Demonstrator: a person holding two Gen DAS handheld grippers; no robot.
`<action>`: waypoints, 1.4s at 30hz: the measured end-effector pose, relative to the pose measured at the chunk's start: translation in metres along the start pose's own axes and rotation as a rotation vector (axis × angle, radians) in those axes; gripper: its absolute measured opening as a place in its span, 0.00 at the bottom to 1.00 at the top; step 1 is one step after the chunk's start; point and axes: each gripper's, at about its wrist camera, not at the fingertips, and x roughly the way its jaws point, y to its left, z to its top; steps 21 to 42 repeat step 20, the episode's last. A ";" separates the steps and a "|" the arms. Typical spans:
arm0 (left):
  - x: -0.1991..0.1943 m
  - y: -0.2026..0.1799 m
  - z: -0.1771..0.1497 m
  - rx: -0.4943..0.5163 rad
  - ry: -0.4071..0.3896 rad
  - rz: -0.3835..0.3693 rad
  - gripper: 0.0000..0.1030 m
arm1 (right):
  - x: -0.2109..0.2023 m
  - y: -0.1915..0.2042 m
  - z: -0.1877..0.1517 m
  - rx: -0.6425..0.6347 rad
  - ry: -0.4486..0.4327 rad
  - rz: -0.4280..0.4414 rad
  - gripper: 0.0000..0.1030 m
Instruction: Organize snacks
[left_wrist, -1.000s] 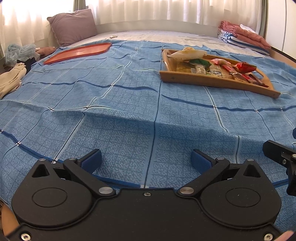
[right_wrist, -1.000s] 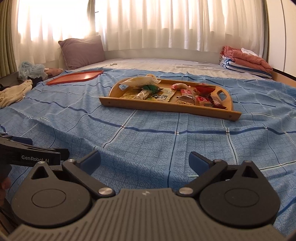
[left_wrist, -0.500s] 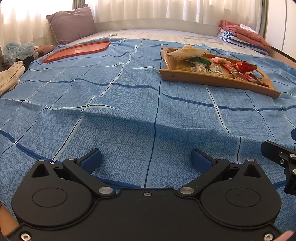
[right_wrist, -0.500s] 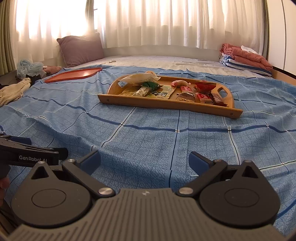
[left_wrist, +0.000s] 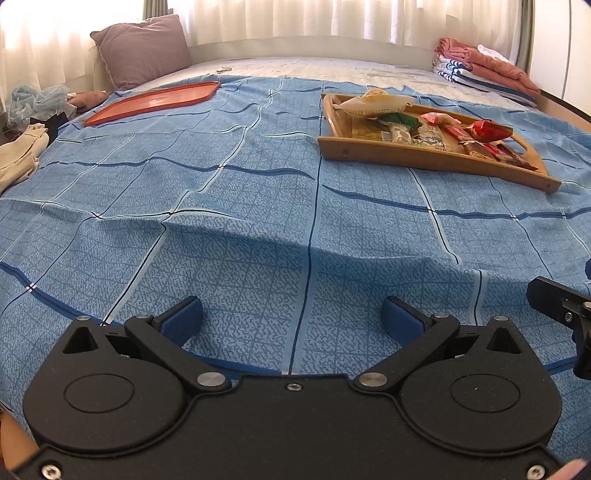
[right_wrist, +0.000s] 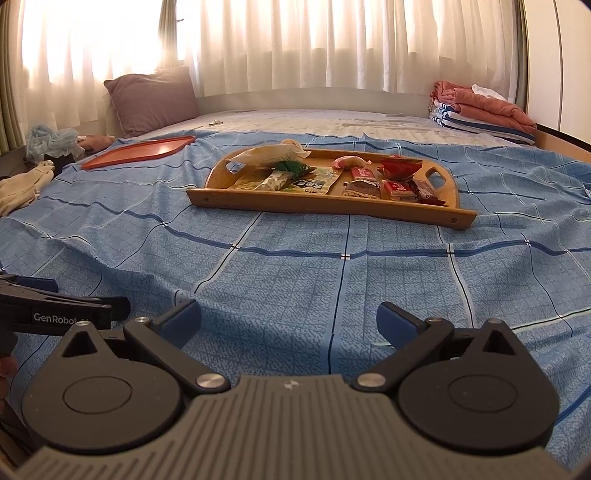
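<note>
- Left gripper (left_wrist: 291, 314): jaws spread wide, blue pads (left_wrist: 183, 319) apart with nothing between them; it hangs low over the blue checked bedspread (left_wrist: 258, 206), well short of the snacks
- Right gripper (right_wrist: 289, 318): jaws likewise wide apart, holding nothing; same low position over the bedspread; its edge shows at the right margin of the left wrist view, and the left unit's side, lettered "GenRobot", shows at the left margin of the right wrist view; the two sit side by side
- Wooden tray (right_wrist: 317, 201): lies flat on the bedspread ahead of both grippers, nearly straight ahead of the right one, off to the right of the left one; cut-out handle at each end
- Snacks, all inside the wooden tray: pale crinkled bag (right_wrist: 269, 155) at the far left end, partly over the handle; green packet (right_wrist: 295, 168) just below it; flat green-and-black pouch (right_wrist: 314, 181) mid-tray; red wrappers (right_wrist: 397, 186) bunched at the right end; print too small to read
- Orange tray (right_wrist: 138, 151): flat on the bedspread, far left, well apart from the wooden tray; nothing on it
- Surroundings: purple pillow (right_wrist: 153, 99) against the curtained window; folded towels (right_wrist: 480, 110) at the far right; beige cloth (left_wrist: 20, 155) at the left edge
</note>
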 end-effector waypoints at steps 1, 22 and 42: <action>0.000 0.000 0.000 0.001 0.000 -0.001 1.00 | 0.000 -0.001 0.000 0.003 0.001 -0.001 1.00; 0.001 0.001 -0.001 0.010 -0.010 -0.007 1.00 | -0.001 -0.005 -0.005 0.031 0.011 -0.019 1.00; 0.001 0.001 -0.001 0.010 -0.010 -0.007 1.00 | -0.001 -0.005 -0.005 0.031 0.011 -0.019 1.00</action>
